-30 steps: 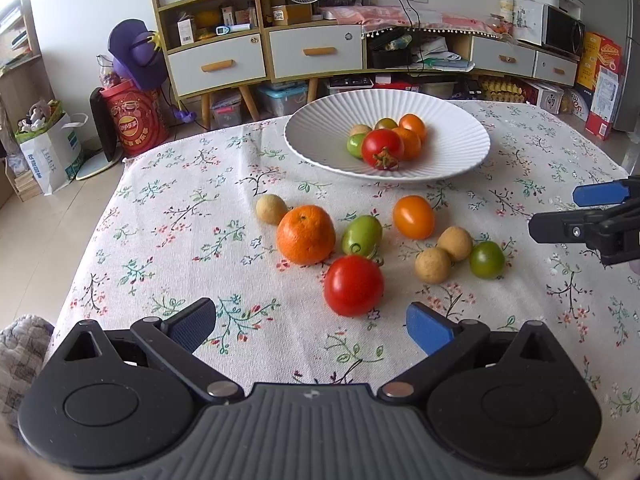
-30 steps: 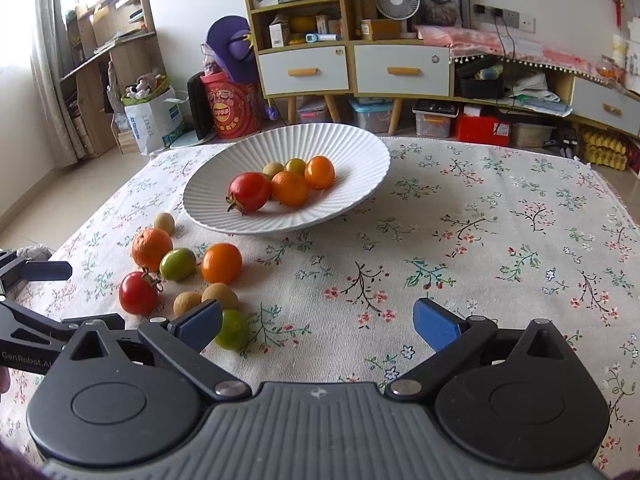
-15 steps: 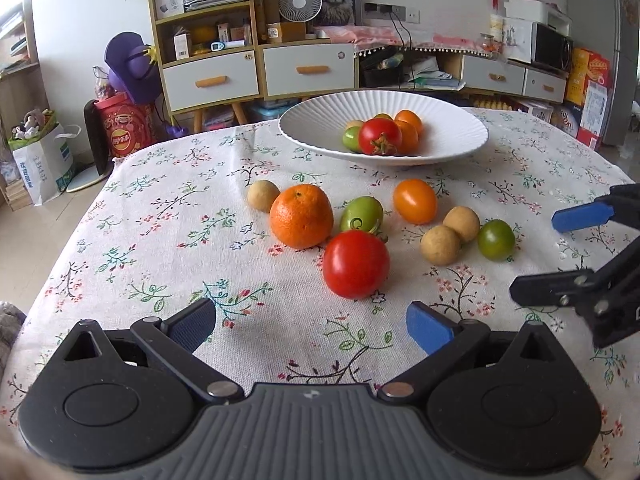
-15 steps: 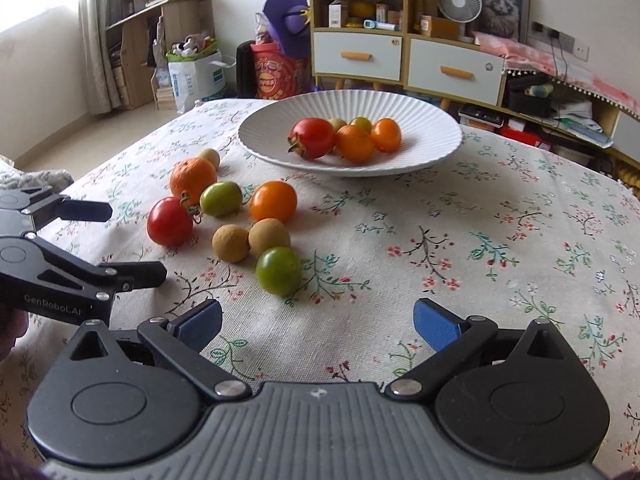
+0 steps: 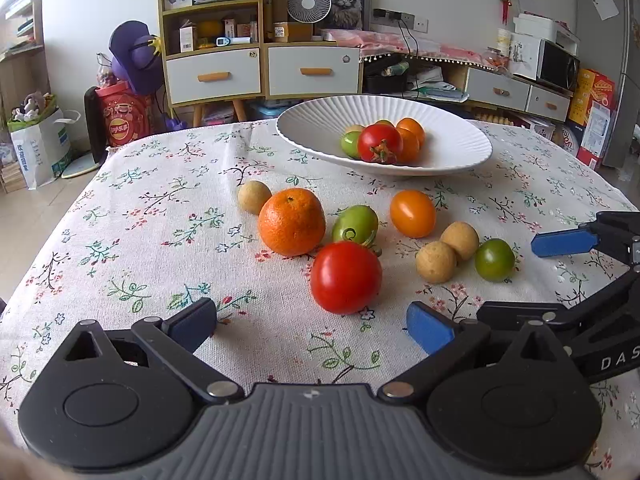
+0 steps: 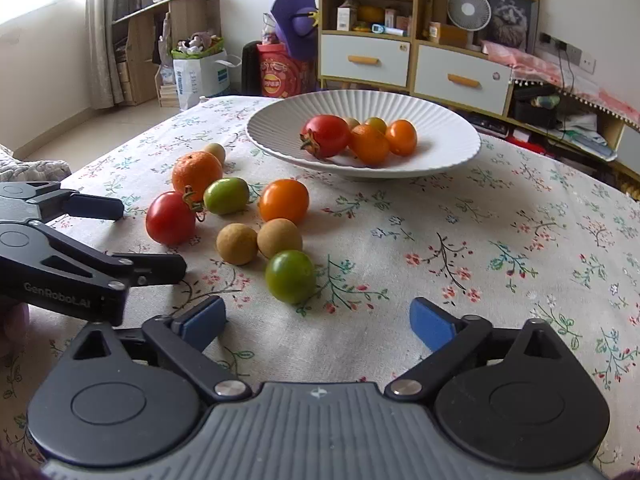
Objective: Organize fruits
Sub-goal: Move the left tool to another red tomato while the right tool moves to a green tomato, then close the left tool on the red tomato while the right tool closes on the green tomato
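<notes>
open cloth: plenty of bare tablecloth (image 5: 132,216) left of the red tomato (image 5: 346,277)
left gripper (image 5: 312,322): jaws wide apart, holding nothing, tomato just ahead
loose fruit: orange (image 5: 291,221) behind-left of the tomato, dark green tomato (image 6: 290,276) off to its right
right gripper (image 6: 318,318): spread wide too, nothing held
plate (image 5: 316,128): white, behind the tomato, fruit piled inside

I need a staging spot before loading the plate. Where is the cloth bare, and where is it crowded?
Bare: the tablecloth right of the white plate and the green tomato, and the cloth left of the mandarin. Crowded: the loose fruit cluster in front of the plate, around the red tomato.
</notes>
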The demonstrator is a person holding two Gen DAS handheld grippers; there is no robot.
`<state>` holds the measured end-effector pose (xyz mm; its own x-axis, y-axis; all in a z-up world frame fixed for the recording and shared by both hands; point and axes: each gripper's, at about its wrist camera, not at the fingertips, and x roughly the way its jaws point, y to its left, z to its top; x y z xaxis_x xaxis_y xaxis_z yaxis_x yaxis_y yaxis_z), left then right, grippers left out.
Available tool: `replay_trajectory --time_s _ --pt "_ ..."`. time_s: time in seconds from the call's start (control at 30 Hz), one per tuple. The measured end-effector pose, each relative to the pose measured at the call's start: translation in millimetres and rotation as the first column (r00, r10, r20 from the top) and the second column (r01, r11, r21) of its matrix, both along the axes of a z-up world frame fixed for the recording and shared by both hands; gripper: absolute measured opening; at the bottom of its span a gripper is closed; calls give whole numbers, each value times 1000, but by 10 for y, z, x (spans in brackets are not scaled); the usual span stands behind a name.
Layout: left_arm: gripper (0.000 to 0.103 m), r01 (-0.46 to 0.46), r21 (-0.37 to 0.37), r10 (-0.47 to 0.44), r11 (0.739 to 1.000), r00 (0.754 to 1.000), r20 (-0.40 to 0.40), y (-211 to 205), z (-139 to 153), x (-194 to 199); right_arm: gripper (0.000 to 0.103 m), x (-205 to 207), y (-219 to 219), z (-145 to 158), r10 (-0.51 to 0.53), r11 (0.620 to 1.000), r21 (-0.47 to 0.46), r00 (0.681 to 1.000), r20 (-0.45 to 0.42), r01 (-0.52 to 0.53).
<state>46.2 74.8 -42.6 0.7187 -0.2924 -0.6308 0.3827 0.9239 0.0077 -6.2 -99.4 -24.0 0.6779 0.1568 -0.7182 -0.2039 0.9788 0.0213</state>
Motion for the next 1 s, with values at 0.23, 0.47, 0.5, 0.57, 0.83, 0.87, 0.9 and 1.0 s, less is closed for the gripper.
replay_trajectory --time_s 0.23,0.47,0.5,0.57,0.83,0.87,0.9,1.0 --pt "79 33 -19 -33 999 999 5 -55 28 -22 71 -10 105 48 59 998 -18 998 21 -59" --pt "63 51 -25 -51 998 999 -2 -106 50 -7 53 -5 153 70 92 996 -9 996 21 -92" --pt "61 53 -25 -53 998 999 -3 -117 53 -9 51 -5 154 71 93 996 -8 995 21 -93" --pt "57 58 -24 -58 998 998 -3 -131 58 -6 48 -2 157 72 94 996 -8 995 22 -94" --pt "40 38 -18 -38 999 999 3 -135 59 3 37 47 136 86 72 997 5 997 24 -73" --pt "37 34 -19 -34 999 999 3 -127 61 5 34 51 132 87 71 997 6 997 24 -72" --pt "35 31 -19 -31 999 1000 4 -124 60 0 30 49 130 86 72 997 8 997 23 -72" --pt "35 29 -23 -29 999 1000 2 -116 62 1 24 45 131 85 74 997 12 997 20 -74"
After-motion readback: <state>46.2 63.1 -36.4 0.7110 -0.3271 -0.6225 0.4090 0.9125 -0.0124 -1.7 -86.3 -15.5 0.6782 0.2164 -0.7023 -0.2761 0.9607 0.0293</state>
